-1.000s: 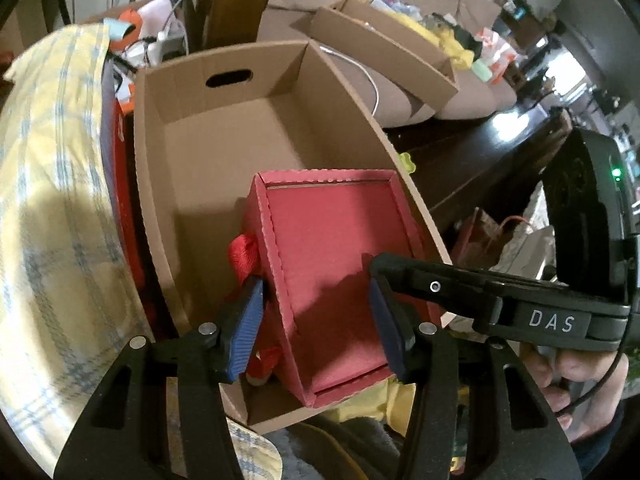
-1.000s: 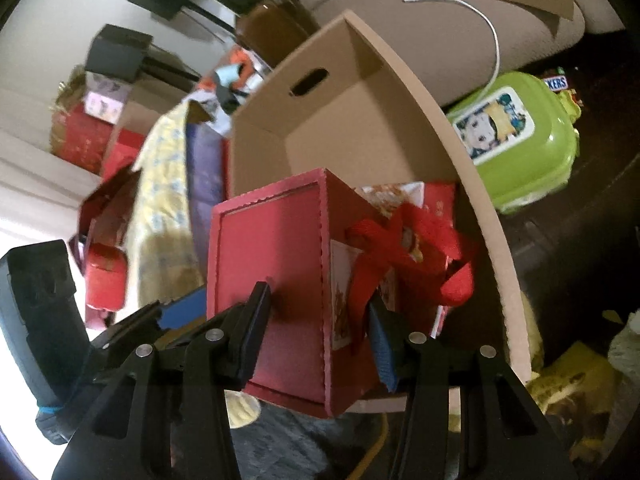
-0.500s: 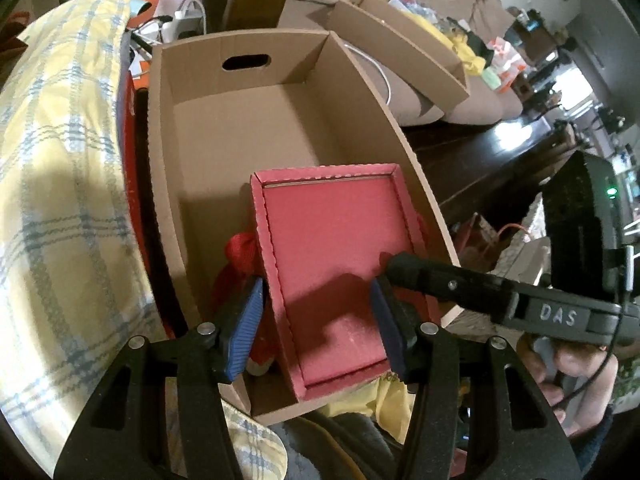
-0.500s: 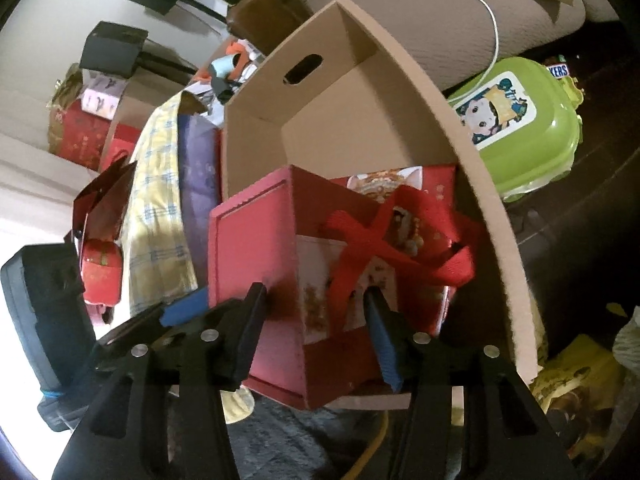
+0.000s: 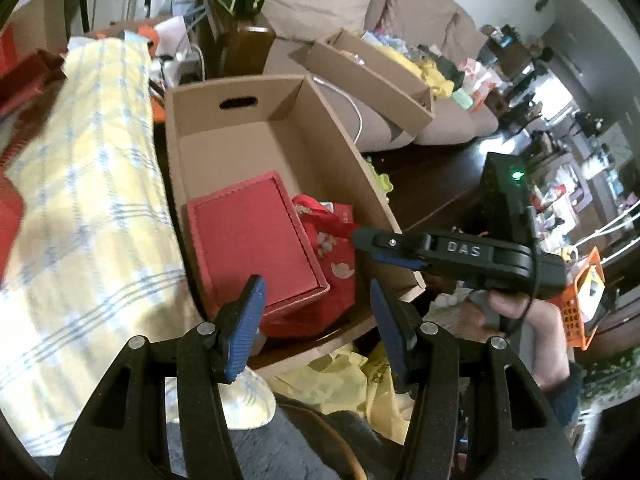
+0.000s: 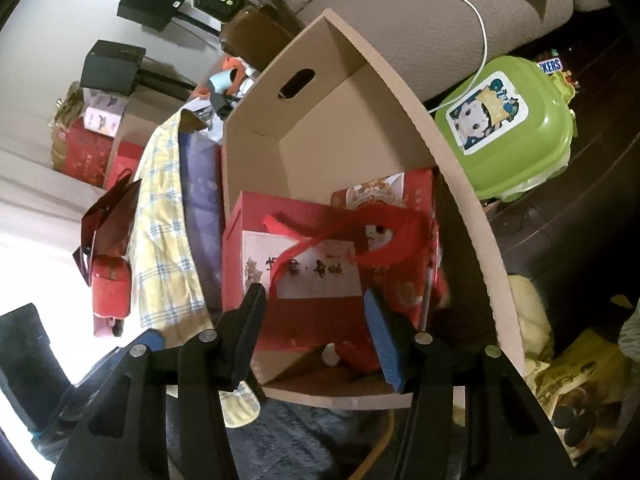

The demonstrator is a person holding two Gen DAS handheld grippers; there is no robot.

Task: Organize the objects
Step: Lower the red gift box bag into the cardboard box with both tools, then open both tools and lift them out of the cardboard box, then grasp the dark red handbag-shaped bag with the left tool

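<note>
From the left wrist cam, the left gripper point(image 5: 316, 320) hangs with jaws apart and empty above the red box point(image 5: 256, 244), which sits in the cardboard box point(image 5: 352, 160). From the right cam, the right gripper point(image 6: 312, 328) has just been easing open and grips nothing, with the red box's ribboned side beyond its tips.

Lower part of the red gift box point(image 6: 304, 280) behind the cardboard box point(image 6: 460, 208) wall; label print illegible.

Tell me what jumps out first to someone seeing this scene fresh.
The red gift box sitting at the near end of the open cardboard box, its red ribbon handle looped over the side. Beside the cardboard box, outside it, a bright green lidded container with a cartoon sticker stands out; a yellow plaid cloth drapes the other side.
</note>
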